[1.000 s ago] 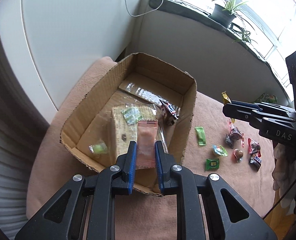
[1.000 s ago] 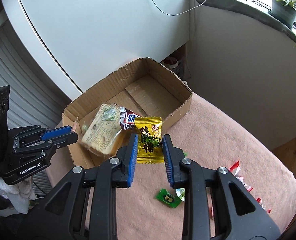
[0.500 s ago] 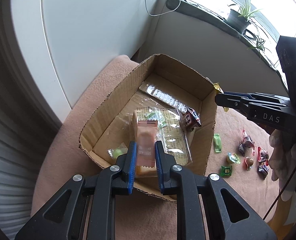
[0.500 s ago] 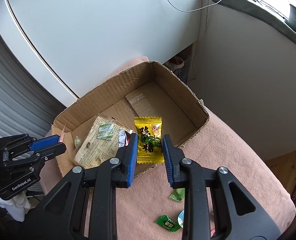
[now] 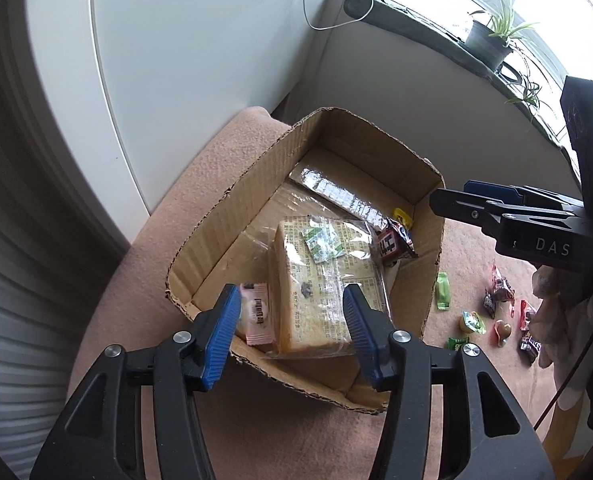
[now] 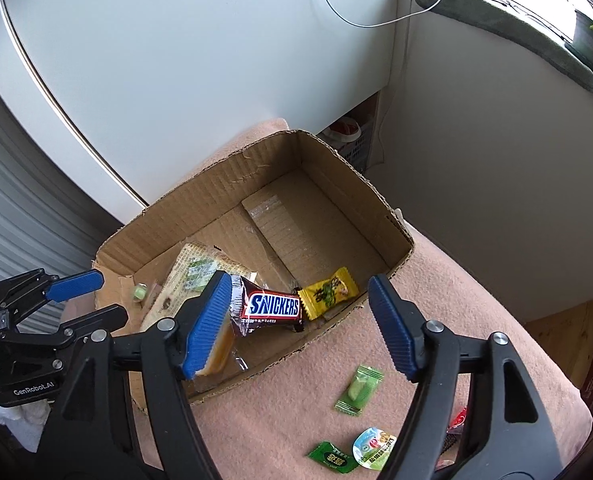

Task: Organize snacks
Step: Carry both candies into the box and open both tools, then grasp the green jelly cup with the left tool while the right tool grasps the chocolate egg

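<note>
Left tongs (image 5: 292, 332) and right tongs (image 6: 300, 322) opening, gripping nothing; "SNICKERS" bar (image 6: 270, 307) lies between right tongs.

snacks (image 5: 324, 280) in box (image 5: 232, 208), sweets (image 6: 358, 390) right of it

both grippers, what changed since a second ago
Both let go over the box: the left gripper dropped its pink packet, the right gripper its yellow candy; jaws opening, nothing between the pads. The Snickers and table snacks stayed put.
</note>
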`<state>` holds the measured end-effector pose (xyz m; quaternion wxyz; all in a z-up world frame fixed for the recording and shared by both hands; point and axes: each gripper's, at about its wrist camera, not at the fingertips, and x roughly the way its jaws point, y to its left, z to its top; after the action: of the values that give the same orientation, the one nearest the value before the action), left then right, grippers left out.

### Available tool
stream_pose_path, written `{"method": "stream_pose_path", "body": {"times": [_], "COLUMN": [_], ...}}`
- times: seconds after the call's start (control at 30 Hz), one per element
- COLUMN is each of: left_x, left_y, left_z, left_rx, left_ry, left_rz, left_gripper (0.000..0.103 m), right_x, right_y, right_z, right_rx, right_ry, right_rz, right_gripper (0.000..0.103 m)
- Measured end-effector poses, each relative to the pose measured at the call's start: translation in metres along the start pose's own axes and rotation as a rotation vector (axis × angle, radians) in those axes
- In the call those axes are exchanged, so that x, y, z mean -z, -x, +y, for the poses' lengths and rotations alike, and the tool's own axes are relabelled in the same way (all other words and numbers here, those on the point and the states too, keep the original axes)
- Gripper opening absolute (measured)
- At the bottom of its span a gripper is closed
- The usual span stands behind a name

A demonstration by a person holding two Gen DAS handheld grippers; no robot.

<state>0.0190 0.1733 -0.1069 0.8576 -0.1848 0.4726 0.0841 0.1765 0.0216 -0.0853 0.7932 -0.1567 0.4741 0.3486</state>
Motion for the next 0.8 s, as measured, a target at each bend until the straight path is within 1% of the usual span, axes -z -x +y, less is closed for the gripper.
{"method": "stream_pose_path", "body": {"times": [0.37, 0.5, 0.7, 0.8], "left_x": [0.000, 0.001, 0.004, 0.006], "left_y": [0.003, 0.005, 0.008, 0.007], "left_z": [-0.013, -0.024, -0.052, -0.068], "left_rx": [0.022, 0.045, 0.096, 0.124], "left_ry": [-0.027, -0.049, -0.108, -0.138], "left_rz": [-0.006, -0.008, -0.006, 0.000], "left_gripper": [0.052, 0.052, 0.052, 0.052], "right_x": [0.019, 0.030, 0.057, 0.079], "right_y": [0.022, 0.035, 0.059, 0.073], "right_z": [-0.030, -0.045, -0.073, -0.092], "right_rx": [0.024, 0.030, 0.051, 0.064], "right_ry": [-0.083, -0.121, -0.205, -0.269], "right_rz": [-0.014, -0.027, -0.049, -0.058], "right_gripper": [0.074, 0.074, 0.074, 0.074]}}
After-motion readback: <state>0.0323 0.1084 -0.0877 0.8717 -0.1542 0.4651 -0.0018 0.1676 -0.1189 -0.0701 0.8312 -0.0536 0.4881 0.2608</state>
